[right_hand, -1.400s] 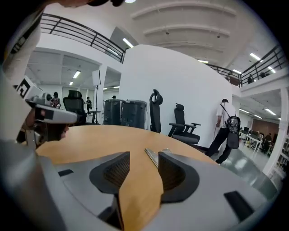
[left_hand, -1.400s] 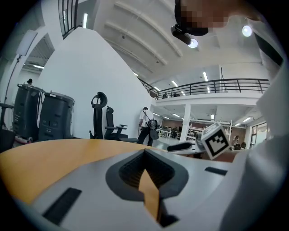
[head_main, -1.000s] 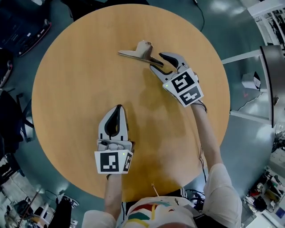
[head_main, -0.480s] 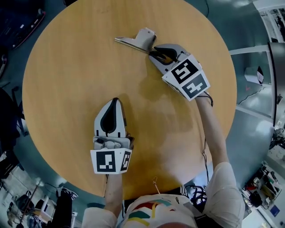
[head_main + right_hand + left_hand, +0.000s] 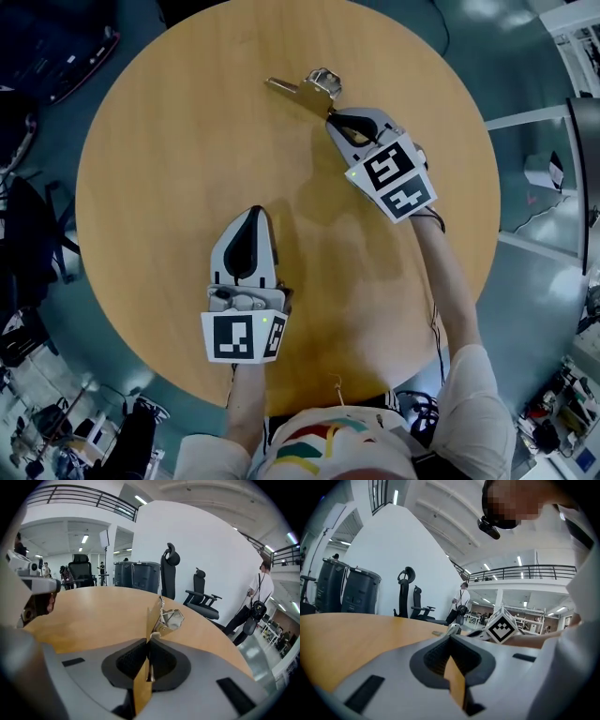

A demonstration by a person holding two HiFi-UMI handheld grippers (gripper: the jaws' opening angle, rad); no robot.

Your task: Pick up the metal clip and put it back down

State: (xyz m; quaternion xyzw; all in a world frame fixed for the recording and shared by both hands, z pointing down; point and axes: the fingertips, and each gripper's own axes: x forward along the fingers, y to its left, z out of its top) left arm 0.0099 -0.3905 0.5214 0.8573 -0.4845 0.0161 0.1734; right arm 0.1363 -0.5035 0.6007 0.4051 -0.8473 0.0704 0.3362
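The metal clip [image 5: 305, 89] lies at the far side of the round wooden table [image 5: 159, 141], its flat arm pointing left and its shiny spring end [image 5: 171, 619] raised. My right gripper [image 5: 335, 117] reaches it from the near right. Its jaws are closing, and the clip's thin flat handle is pinched between the pads [image 5: 151, 639]. My left gripper [image 5: 251, 217] rests on the table nearer the person, shut and empty, well apart from the clip. From the left gripper [image 5: 450, 638] view the clip [image 5: 452, 629] is small and far ahead.
Office chairs [image 5: 169, 569] and dark bins [image 5: 140, 576] stand beyond the table's far edge, and a person [image 5: 257, 602] stands at the right. Teal floor surrounds the table, with a white stand [image 5: 530, 122] to the right. The person's arm [image 5: 450, 281] crosses the table's right side.
The right gripper's jaws went from wide open beside the clip to closed on its handle. The clip has turned and looks shorter, its spring end tipped up. The left gripper stayed put.
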